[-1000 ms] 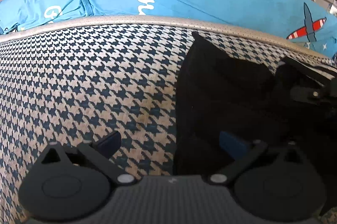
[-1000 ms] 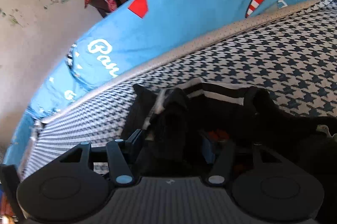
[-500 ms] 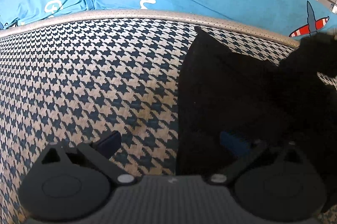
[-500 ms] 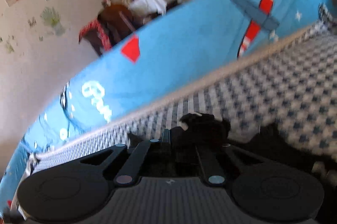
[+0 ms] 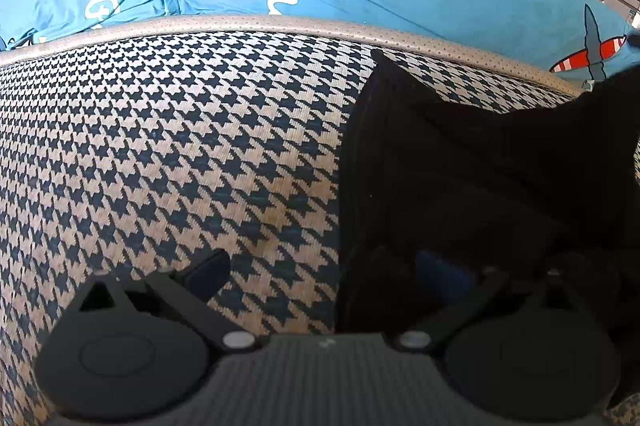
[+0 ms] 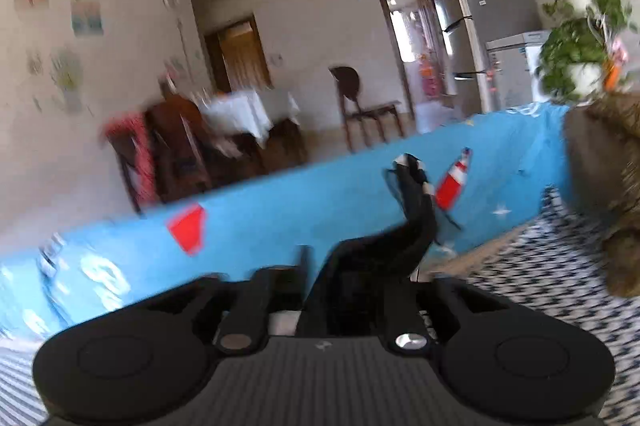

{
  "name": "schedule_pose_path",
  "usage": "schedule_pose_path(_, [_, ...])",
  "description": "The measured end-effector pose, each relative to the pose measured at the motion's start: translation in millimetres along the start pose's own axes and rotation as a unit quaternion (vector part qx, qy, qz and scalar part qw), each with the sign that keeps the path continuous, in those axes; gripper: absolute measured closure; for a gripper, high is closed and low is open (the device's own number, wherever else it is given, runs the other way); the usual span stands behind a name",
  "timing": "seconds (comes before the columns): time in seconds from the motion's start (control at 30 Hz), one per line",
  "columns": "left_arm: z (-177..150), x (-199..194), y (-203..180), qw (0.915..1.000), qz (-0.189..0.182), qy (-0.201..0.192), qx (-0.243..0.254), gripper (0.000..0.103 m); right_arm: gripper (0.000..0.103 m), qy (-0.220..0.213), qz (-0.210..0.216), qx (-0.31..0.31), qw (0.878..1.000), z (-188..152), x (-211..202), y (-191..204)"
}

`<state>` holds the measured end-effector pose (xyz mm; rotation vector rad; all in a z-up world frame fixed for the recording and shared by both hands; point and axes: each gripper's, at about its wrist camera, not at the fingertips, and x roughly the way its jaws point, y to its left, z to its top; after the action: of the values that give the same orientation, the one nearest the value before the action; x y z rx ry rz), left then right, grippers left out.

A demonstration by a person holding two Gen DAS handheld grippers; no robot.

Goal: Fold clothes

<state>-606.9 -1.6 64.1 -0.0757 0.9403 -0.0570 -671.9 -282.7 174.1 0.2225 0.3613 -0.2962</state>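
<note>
Lifting a flap of the black cloth garment [image 6: 376, 258], the right gripper [image 6: 352, 290] has jaws opening, cloth between them; the left gripper [image 5: 324, 270] stands apart at lower frame. Next: laying the flap over.

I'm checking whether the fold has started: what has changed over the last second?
The right tool shut on a bunch of the black garment, then swung up off the houndstooth cushion with black cloth between its jaws, which are now opening. In the left view, cloth has risen at the right edge. The left tool stayed open and in place.
</note>
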Motion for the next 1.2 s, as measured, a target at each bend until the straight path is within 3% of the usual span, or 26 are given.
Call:
schedule_pose_path(0.1, [0.5,-1.5,0.9,1.0,-0.003,-0.001,-0.004,0.0,0.051,0.039,-0.039,-0.018,0.998,-6.8,11.3,-0.4])
schedule_pose_path(0.2, [1.0,-4.2,1.8,0.9999,0.0,-0.008,-0.007,0.0,0.051,0.048,-0.042,-0.021,0.998,-8.4,9.3,-1.9])
schedule_pose_path(0.27, [2.0,-5.5,3.3,0.9999,0.002,-0.012,-0.01,0.0,0.05,0.032,-0.024,-0.017,0.999,-5.9,0.5,-1.1])
schedule_pose_path(0.37, [3.6,-6.9,7.2,0.9997,0.007,-0.015,-0.018,0.0,0.049,0.005,0.042,0.003,0.999,-3.2,-11.7,0.3])
schedule_pose_path(0.5, [4.8,-8.3,11.8,0.9995,0.007,-0.015,-0.027,0.0,0.036,-0.037,0.096,-0.042,0.994,-5.9,-28.5,21.2])
schedule_pose_path(0.6, [5.5,-9.1,13.1,0.9994,0.007,-0.015,-0.03,0.0,0.029,-0.054,0.087,-0.097,0.99,-11.5,-32.4,37.5])
schedule_pose_path(0.67, [6.1,-9.5,13.1,0.9994,0.007,-0.016,-0.029,0.0,0.029,-0.04,0.072,-0.11,0.99,-11.8,-28.1,40.8])
schedule_pose_path(0.77, [7.5,-10.1,14.1,0.9993,0.006,-0.018,-0.033,0.0,0.029,-0.028,0.067,-0.094,0.993,-10.9,-23.4,34.5])
schedule_pose_path(1.0, [9.6,-9.1,20.2,0.9987,0.02,-0.017,-0.045,0.0,0.025,-0.075,0.081,-0.056,0.992,-3.9,-38.1,25.1])
schedule_pose_path(1.1, [11.5,-8.4,24.4,0.9982,0.027,-0.016,-0.05,0.0,0.02,-0.035,0.149,-0.057,0.987,-8.8,-33.8,33.0])
schedule_pose_path(1.2, [12.3,-8.6,28.7,0.9977,0.035,-0.014,-0.056,0.0,0.02,0.044,0.203,-0.057,0.976,-25.1,-15.1,46.7])
